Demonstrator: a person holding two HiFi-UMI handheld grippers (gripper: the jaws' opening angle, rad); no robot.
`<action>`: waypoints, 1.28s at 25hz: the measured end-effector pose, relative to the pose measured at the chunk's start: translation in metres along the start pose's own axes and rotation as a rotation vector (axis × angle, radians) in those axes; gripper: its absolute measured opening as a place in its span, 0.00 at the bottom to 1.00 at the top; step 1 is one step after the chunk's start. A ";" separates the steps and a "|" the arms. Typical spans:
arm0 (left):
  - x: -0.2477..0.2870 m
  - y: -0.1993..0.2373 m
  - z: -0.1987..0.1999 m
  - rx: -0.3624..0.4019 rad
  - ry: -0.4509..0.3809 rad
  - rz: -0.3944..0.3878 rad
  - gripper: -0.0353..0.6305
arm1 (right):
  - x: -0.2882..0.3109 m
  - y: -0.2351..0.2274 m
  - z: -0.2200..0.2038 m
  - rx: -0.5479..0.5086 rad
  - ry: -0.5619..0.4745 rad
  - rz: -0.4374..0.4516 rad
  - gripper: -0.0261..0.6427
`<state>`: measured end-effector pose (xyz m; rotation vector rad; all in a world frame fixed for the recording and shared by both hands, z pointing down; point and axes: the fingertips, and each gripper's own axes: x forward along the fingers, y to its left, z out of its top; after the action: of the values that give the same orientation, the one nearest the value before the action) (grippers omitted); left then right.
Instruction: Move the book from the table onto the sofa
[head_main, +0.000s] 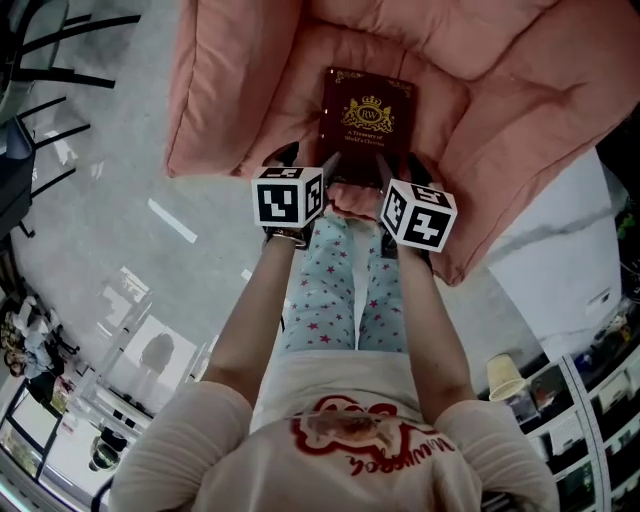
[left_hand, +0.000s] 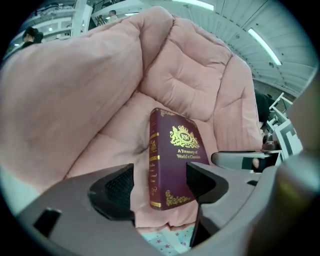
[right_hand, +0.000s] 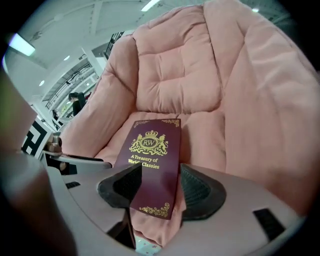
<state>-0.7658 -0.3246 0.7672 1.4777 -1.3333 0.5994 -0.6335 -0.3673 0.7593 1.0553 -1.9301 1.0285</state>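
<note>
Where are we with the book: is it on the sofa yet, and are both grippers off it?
Done: the book lies flat on the sofa seat, cover up. In hand: the left hand-held gripper and right hand-held gripper sit at its near edge, jaws apart, with the pads apparently not pressing on it. Left: draw both clear of the book.

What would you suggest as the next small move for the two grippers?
Probably draw both back, clear of the book. It lies flat on the seat of the sofa, and the left gripper and right gripper stand open at its near end, pads not pressing it, so the placing looks done.
</note>
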 end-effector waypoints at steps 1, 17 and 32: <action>-0.011 -0.002 0.003 -0.003 -0.028 0.013 0.52 | -0.010 0.002 0.005 -0.027 -0.022 -0.006 0.40; -0.239 -0.186 0.132 0.267 -0.505 -0.186 0.42 | -0.278 0.113 0.170 -0.306 -0.617 0.166 0.06; -0.371 -0.297 0.175 0.387 -0.840 -0.235 0.06 | -0.430 0.139 0.218 -0.446 -0.857 0.290 0.04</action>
<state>-0.6330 -0.3605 0.2799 2.3157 -1.6768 0.0547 -0.6164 -0.3676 0.2578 1.0515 -2.8853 0.2137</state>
